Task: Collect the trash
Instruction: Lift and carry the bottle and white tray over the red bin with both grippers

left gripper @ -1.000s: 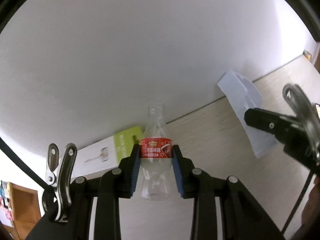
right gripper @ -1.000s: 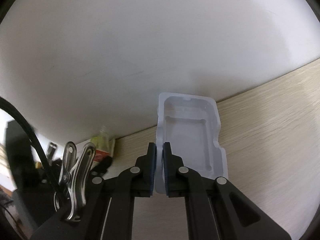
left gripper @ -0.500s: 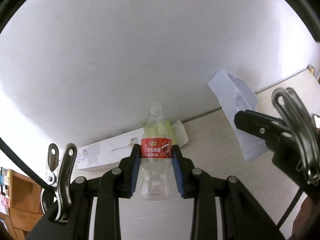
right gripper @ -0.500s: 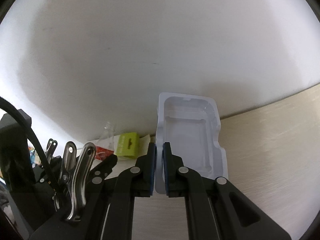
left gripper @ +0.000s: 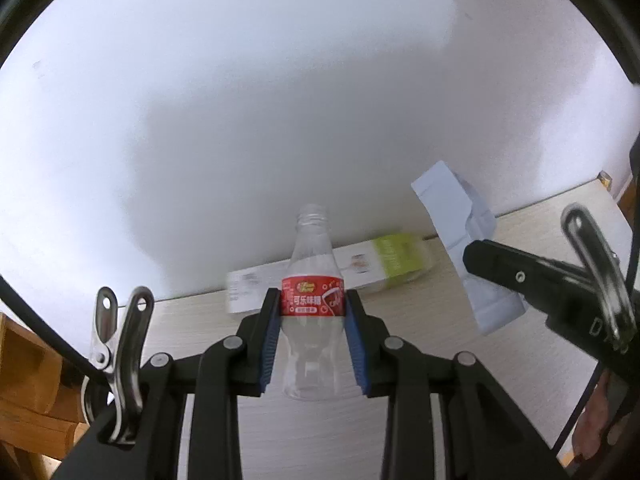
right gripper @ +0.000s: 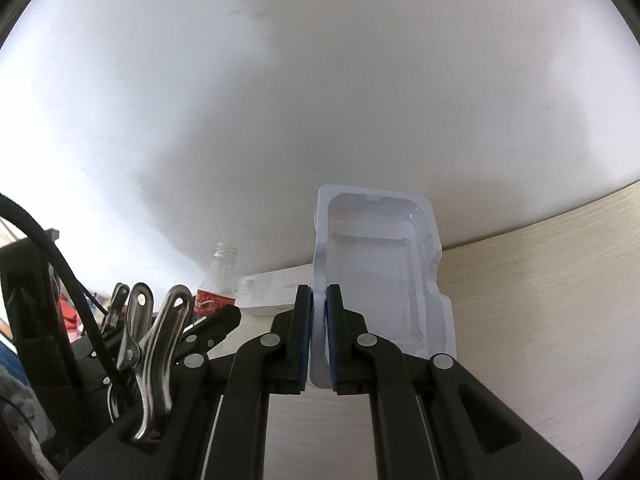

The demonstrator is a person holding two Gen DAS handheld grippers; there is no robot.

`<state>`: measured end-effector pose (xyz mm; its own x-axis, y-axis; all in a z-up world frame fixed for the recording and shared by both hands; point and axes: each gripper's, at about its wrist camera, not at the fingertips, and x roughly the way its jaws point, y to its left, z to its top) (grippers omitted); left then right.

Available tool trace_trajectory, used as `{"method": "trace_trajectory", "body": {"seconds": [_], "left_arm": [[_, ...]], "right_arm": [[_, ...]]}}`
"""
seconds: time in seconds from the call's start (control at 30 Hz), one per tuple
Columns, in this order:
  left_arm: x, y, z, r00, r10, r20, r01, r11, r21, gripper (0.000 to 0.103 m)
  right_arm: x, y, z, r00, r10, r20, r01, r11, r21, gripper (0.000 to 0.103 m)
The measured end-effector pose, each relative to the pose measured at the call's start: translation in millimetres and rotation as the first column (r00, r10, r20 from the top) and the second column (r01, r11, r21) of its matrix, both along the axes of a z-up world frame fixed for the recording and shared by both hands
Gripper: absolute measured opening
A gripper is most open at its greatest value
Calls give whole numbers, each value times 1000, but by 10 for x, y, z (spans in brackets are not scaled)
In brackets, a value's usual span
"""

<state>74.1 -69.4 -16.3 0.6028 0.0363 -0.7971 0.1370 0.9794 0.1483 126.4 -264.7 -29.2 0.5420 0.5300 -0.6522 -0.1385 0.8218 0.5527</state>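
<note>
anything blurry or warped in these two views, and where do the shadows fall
Left wrist view: the bottle in the left gripper is sharp, but the flat box behind it is smeared with blur; a soft grey shadow crosses the wall. Right wrist view: the plastic tray is crisp, the table edge bows from fisheye distortion, and the wall is darkest at centre.

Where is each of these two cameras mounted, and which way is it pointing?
Left wrist: sits on the left hand-held gripper, looking along its fingers at the clear bottle it grips, above the wooden table; a hand shows lower right.
Right wrist: sits on the right hand-held gripper, facing the white plastic tray it pinches.
Shared: bottle, tray, green-and-white box, white wall.
</note>
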Motion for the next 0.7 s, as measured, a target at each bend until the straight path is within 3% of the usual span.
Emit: {"method": "trace_trajectory", "body": {"seconds": [0.33,0.57,0.7], "left_arm": [[-90,945,178,988,154,19,-154,988,-16,32],[-192,1425,184,969,245,26,-245,970,-6,32],[-239,1777,143,946,324,20,-324,946,-14,32]], "right_arm": [[252,850,205,980,198,29,-197,980,-39,8],[409,1539,301,937,346,53,-341,936,-85,8],[437,1866,341,909,414,52,-408,908,-98,8]]}}
